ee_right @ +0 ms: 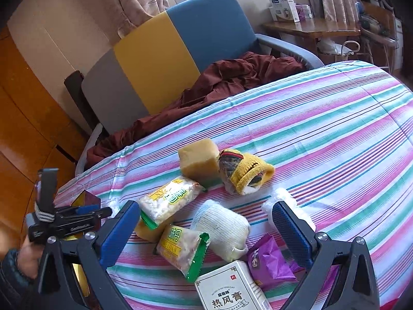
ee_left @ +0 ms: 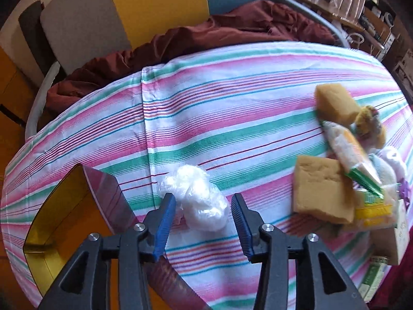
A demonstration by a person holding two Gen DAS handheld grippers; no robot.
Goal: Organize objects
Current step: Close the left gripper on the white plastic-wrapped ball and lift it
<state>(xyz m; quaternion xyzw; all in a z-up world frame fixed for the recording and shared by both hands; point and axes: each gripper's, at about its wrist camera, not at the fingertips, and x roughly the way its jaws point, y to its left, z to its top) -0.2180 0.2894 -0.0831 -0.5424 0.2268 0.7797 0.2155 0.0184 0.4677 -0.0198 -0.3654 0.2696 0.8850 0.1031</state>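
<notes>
My left gripper [ee_left: 204, 204] is open, its fingers on either side of a crumpled clear plastic bundle [ee_left: 198, 196] lying on the striped cloth. A gold-lined box [ee_left: 67, 219] stands just left of it. My right gripper [ee_right: 206, 222] is open above a cluster: two yellow snack packets [ee_right: 170, 201] [ee_right: 180, 248], a white knitted roll [ee_right: 224, 230], a purple packet [ee_right: 268, 261] and a white carton [ee_right: 229, 289]. Behind lie a tan sponge block [ee_right: 198, 160] and a yellow knit item [ee_right: 245, 173]. The left gripper also shows in the right wrist view [ee_right: 103, 210].
The striped cloth [ee_left: 232, 103] covers the table. A dark red cloth [ee_right: 219, 82] lies on a grey, yellow and blue chair [ee_right: 160, 51] behind it. A second flat sponge [ee_left: 322, 188] lies near the pile. A wooden desk [ee_right: 309, 28] stands at the back right.
</notes>
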